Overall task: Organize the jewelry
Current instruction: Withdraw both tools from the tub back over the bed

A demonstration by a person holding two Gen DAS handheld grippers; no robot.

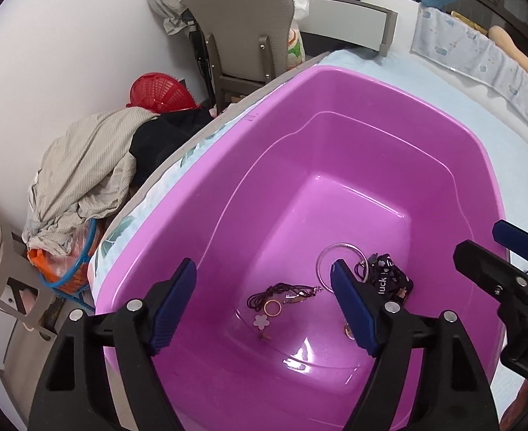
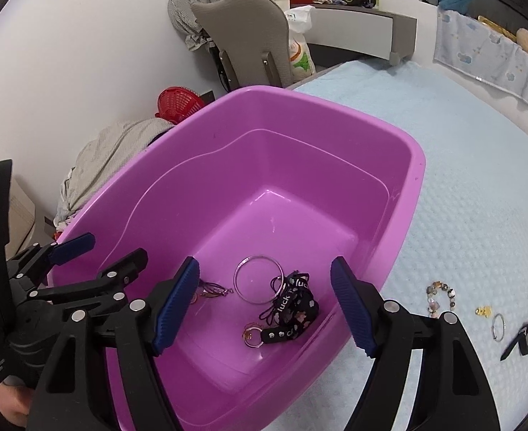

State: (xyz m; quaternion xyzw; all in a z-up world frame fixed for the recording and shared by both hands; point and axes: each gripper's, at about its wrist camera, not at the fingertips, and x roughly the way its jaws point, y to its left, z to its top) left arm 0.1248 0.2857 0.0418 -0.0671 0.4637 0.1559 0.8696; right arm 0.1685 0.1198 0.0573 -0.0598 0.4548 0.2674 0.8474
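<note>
A purple plastic tub (image 1: 335, 82) stands on a light-blue bed cover. On its floor lie a dark cord necklace (image 1: 281, 292) with a gold ring and a white flower pendant, a silver bangle (image 1: 323, 258) and a black printed strap (image 1: 389, 280). My left gripper (image 1: 264, 265) hangs open above the cord necklace, nothing between its blue pads. My right gripper (image 2: 264, 262) is open over the bangle (image 2: 258, 280) and strap (image 2: 296, 305), holding nothing. On the cover to the right of the tub lie a beaded bracelet (image 2: 440, 298), a yellow charm (image 2: 483, 310), a silver ring (image 2: 498, 327) and a black piece (image 2: 526, 337).
A grey chair (image 1: 242, 25), a red basket (image 1: 159, 93) and a heap of clothes (image 1: 84, 165) stand off the bed's left edge. A padded bed rail (image 2: 497, 57) runs along the far right. A hand (image 2: 8, 406) grips the left tool.
</note>
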